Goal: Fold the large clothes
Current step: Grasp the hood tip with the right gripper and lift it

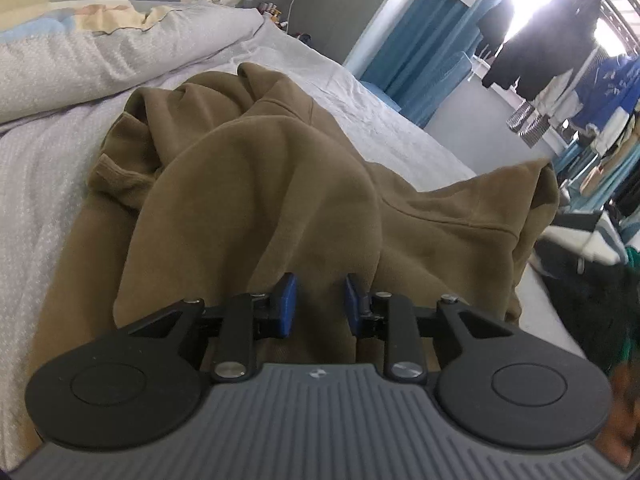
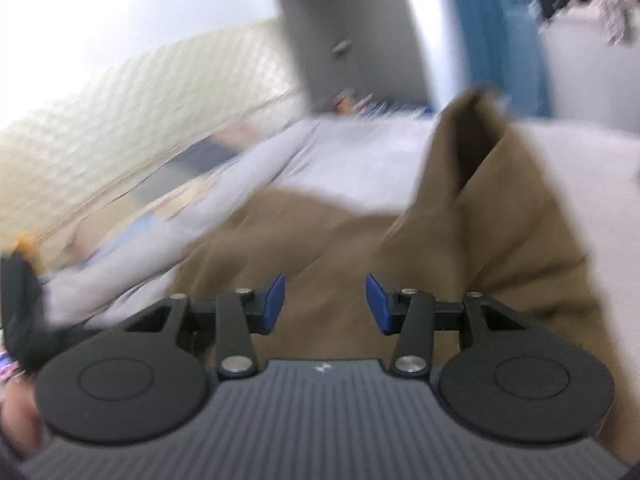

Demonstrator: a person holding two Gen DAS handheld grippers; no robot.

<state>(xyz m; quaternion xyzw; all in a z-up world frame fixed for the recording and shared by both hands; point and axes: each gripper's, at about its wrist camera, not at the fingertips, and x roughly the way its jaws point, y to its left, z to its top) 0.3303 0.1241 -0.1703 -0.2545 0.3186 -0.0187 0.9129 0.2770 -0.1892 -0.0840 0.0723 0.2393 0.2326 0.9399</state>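
Open left gripper (image 1: 320, 300), crumpled brown hoodie (image 1: 256, 184)

In the blurred right wrist view, the right gripper (image 2: 325, 304) sits at lower centre with its blue-padded jaws apart over a brown garment (image 2: 360, 248), one fold of which rises at upper right, on a pale grey bed sheet (image 2: 352, 160) below a quilted headboard (image 2: 132, 120) at left.

A bed (image 1: 380, 120) (pale lilac sheet) carries a rumpled brown hoodie (image 1: 248, 184) and a pillow (image 1: 100, 56).
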